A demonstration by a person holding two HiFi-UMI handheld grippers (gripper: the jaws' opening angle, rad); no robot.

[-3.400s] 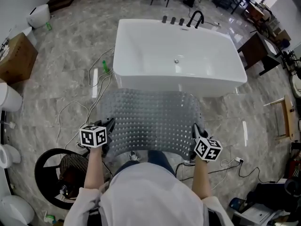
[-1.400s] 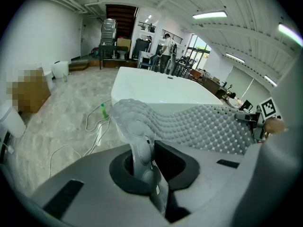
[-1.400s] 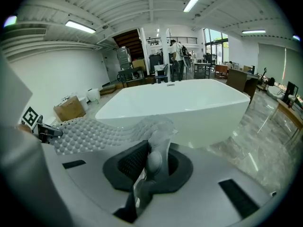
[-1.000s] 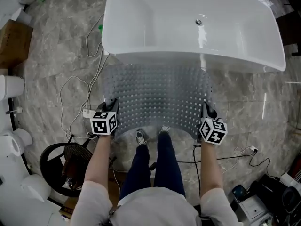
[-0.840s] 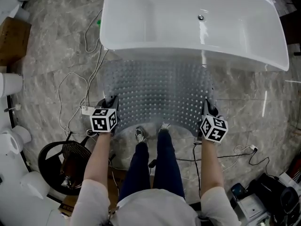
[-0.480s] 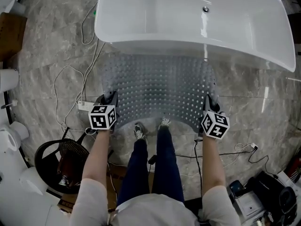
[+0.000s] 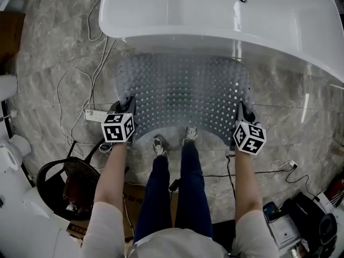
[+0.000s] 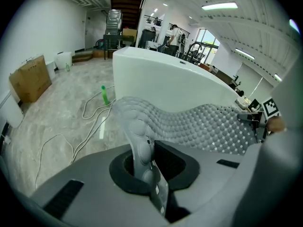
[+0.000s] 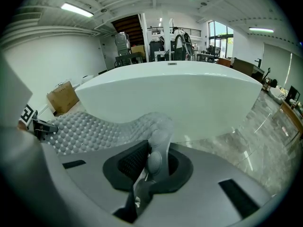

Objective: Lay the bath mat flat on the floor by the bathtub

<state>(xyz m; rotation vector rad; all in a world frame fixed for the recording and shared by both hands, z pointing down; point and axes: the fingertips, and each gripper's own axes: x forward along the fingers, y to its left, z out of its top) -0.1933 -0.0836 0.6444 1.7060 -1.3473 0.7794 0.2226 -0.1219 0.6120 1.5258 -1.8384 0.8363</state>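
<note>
As grippers (image 7: pixel 127 104) (image 7: pixel 242 110) pinch it, bath mat (image 7: pixel 183 90) spans between.

bath mat (image 7: pixel 183 90): translucent, bumpy, rubbery | bathtub (image 7: pixel 177 9): glossy white | floor (image 7: pixel 48 74): polished marble-look

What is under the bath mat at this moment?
Only grey marble floor shows beneath the bath mat, dimly through its holes. Its far edge lies by the bathtub; the shoes stand at its near edge. Whether it touches the floor is hidden.
</note>
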